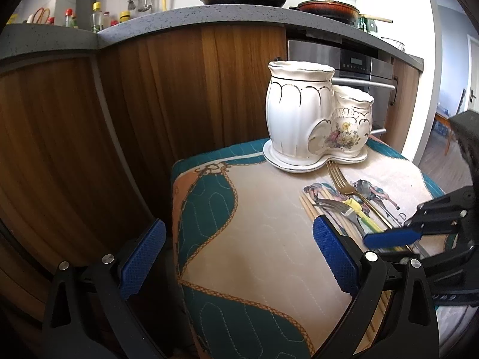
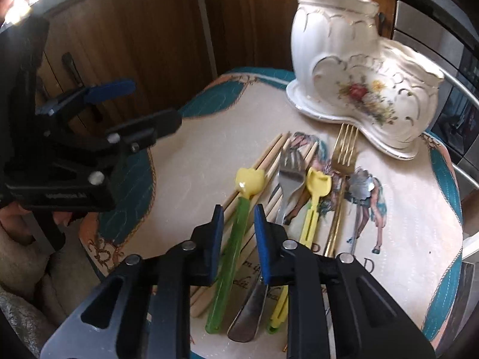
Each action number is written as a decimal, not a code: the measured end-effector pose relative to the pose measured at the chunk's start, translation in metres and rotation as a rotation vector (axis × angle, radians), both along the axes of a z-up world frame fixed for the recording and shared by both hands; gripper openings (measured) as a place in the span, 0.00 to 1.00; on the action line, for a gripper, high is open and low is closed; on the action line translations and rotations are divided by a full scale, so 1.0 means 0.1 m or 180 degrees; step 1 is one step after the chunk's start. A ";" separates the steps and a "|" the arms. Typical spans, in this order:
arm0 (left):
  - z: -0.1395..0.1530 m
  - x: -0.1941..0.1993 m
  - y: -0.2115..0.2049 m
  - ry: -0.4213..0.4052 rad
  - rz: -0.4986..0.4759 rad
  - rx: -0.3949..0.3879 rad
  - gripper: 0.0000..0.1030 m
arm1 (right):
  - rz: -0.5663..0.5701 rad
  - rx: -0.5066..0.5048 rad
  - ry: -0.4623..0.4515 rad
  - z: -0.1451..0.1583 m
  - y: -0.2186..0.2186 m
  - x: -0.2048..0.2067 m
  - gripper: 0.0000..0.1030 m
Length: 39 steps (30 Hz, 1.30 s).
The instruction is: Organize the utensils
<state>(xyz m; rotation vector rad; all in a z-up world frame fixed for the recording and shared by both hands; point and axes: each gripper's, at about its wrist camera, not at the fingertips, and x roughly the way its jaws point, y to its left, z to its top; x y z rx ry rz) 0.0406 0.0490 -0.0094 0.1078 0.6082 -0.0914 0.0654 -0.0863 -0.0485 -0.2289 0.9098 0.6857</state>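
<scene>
Utensils (image 2: 287, 179) before holder (image 2: 359, 68) on mat (image 2: 209, 149)

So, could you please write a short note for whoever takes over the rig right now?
Left gripper: open, empty, over the mat.
Right gripper: jaws narrow, astride the green-handled utensil; whether they grip it, I cannot tell.
Things: chopsticks, steel fork, yellow utensil, gold fork and a flower-ended spoon all lie on the mat before the ceramic holder.
Done: nothing visibly in the holder.
Left: move every utensil into it.
</scene>
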 end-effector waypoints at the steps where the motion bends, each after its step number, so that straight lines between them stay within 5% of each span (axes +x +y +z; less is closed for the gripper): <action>1: 0.00 0.00 0.00 0.0000 0.0001 0.0000 0.95 | -0.0003 -0.0037 0.0029 -0.03 0.03 0.00 0.18; 3: 0.00 0.00 0.01 -0.0006 0.0004 0.0005 0.95 | -0.0012 -0.0087 0.0011 -0.07 0.07 0.01 0.11; 12: 0.02 0.01 -0.03 0.0078 -0.0039 -0.0006 0.95 | -0.0101 0.0309 -0.0087 0.19 -0.23 -0.06 0.10; 20: -0.14 0.13 -0.34 0.0661 -0.0195 -0.0013 0.91 | -0.0157 0.0753 -0.0531 0.51 -0.61 -0.20 0.09; 29: -0.30 0.26 -0.65 0.1240 -0.0171 0.0050 0.46 | -0.0146 0.1029 -0.0885 0.71 -0.93 -0.30 0.09; 39: -0.31 0.32 -0.78 0.1540 -0.0072 0.0145 0.29 | -0.0179 0.1201 -0.0946 0.75 -1.15 -0.26 0.08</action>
